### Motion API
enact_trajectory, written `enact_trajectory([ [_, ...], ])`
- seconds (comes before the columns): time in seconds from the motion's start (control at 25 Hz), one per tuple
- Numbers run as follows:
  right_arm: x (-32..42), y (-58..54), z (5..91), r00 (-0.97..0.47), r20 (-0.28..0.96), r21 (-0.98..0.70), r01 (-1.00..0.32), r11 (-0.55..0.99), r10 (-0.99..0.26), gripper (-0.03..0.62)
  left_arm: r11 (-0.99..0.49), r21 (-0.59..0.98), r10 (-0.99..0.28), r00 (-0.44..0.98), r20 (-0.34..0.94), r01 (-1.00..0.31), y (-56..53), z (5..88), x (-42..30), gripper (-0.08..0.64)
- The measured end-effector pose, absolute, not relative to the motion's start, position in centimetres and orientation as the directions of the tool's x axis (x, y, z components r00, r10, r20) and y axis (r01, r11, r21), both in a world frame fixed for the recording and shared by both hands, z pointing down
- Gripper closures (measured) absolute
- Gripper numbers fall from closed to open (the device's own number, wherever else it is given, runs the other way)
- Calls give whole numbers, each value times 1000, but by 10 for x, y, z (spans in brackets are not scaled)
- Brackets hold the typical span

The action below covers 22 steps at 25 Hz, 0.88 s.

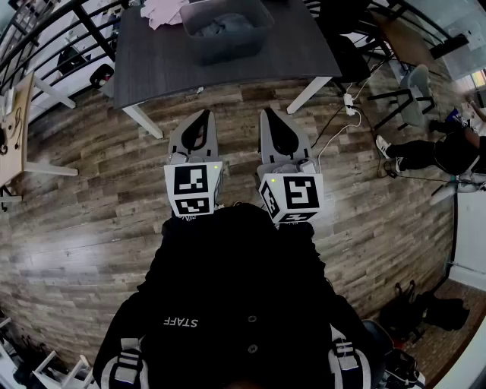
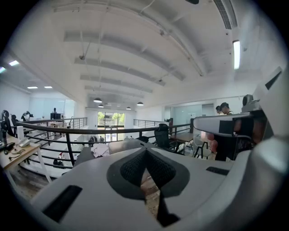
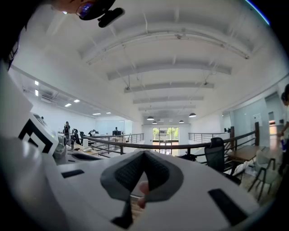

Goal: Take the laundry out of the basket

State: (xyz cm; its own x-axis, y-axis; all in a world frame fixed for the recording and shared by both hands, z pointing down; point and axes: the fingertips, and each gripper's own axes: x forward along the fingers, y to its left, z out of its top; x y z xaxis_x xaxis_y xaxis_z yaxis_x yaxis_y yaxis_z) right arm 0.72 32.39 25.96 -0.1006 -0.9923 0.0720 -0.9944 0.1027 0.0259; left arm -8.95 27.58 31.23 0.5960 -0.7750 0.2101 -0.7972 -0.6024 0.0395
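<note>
A grey laundry basket [image 1: 228,26] stands on the dark table [image 1: 152,68] at the top of the head view, with grey laundry [image 1: 222,24] inside it. A pale pink garment [image 1: 163,11] lies on the table to its left. My left gripper [image 1: 201,115] and right gripper [image 1: 272,115] hang side by side over the wooden floor, close to my body and short of the table's near edge. Both point toward the table, shut and holding nothing. In the left gripper view the jaws [image 2: 145,154] meet, and the basket [image 2: 124,145] shows just beyond them. The right gripper [image 3: 144,155] is likewise shut.
A white table leg [image 1: 144,121] and another [image 1: 307,95] stand ahead of the grippers. A power strip with a cable [image 1: 349,102] lies on the floor to the right. A seated person [image 1: 444,152] and chairs [image 1: 406,91] are at far right, with a railing [image 1: 45,45] at upper left.
</note>
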Motion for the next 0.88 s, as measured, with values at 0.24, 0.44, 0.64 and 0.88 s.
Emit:
enact_trajectory([
  [0.24, -1, 314, 264, -94, 72, -1, -996, 94, -993, 578, -608, 48, -767, 602, 224, -792, 270, 320, -98, 563],
  [0.44, -12, 307, 280, -82, 106, -5, -997, 82, -991, 578, -600, 65, -765, 595, 247, -798, 263, 335, -115, 563],
  [0.64, -20, 301, 293, -76, 130, -30, -997, 73, -989, 578, -609, 108, -746, 613, 260, -786, 260, 346, -123, 563],
  [0.88, -21, 287, 307, -74, 165, -34, -997, 69, -984, 578, -609, 164, -726, 629, 279, -776, 246, 358, -123, 563],
])
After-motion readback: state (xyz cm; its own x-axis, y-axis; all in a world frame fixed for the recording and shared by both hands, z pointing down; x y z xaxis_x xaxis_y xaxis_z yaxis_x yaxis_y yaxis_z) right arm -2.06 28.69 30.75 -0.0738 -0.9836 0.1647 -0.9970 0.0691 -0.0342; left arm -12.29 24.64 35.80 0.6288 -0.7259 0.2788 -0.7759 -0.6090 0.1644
